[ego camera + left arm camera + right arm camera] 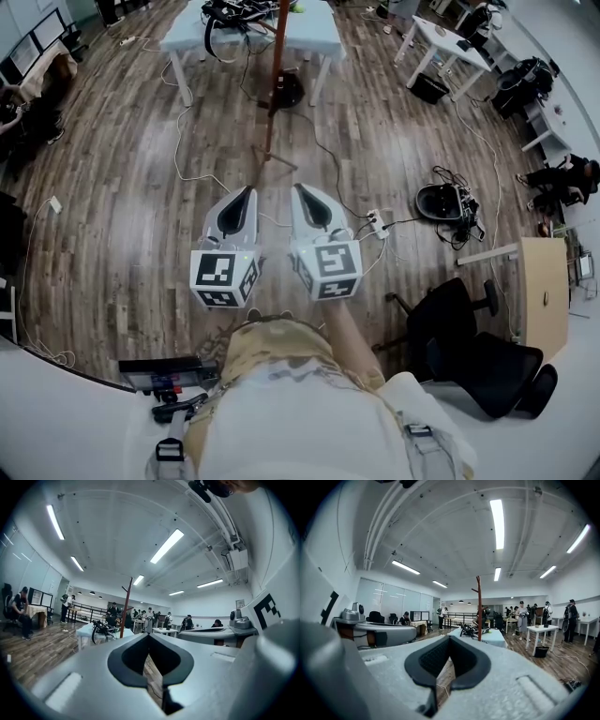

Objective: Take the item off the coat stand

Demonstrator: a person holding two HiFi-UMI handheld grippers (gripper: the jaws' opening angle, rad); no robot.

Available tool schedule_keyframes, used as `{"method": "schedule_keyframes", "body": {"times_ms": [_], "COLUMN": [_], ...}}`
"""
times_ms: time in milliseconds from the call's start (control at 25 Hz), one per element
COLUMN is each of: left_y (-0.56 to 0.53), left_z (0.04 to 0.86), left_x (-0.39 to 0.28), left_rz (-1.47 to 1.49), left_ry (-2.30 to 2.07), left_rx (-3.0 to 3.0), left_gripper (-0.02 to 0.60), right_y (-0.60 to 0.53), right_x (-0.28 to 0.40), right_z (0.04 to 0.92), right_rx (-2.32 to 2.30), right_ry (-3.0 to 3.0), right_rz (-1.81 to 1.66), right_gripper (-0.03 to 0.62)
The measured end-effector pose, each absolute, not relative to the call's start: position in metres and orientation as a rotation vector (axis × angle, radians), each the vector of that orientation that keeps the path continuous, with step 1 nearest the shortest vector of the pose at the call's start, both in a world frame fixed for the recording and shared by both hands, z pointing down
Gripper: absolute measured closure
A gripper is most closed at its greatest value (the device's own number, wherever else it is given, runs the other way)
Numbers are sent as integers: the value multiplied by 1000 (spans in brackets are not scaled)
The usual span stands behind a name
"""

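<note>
Task barely begun — left claw and right claw both stood closed, empty, well short of coat stand; item not discernible.

Long white fluorescent ceiling strips light the room brightly and evenly, blowing out to pure white in both gripper views. The brown wood-plank floor carries a dull sheen and only faint shadows. Every view bends strongly at its dark, vignetted edges. The grey left hand-held gripper and grey right hand-held gripper look soft up close.
</note>
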State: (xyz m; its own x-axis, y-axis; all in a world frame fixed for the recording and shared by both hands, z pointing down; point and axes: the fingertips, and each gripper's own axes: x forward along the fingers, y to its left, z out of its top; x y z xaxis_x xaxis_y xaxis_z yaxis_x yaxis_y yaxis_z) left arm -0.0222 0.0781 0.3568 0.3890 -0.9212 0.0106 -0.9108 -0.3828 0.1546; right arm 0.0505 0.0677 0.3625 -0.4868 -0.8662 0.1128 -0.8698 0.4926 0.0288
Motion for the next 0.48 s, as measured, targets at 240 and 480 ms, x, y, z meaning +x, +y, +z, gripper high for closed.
{"method": "schedule_keyframes", "body": {"times_ms": [240,480], "left_y": [74,73], "left_z": [365,380], "left_x": [-44,-58], "left_rz": [-106,-86], "left_ry": [-1651,-1619], "left_rx": [2475,2456], "left_gripper": [594,594], "right_y": [62,61], "right_x": [33,21], "right_z": [369,380], "right_rx": [1535,1568], "right_ry": [-2584,-2549], "right_rz": [51,67], "right_gripper": [592,592]}}
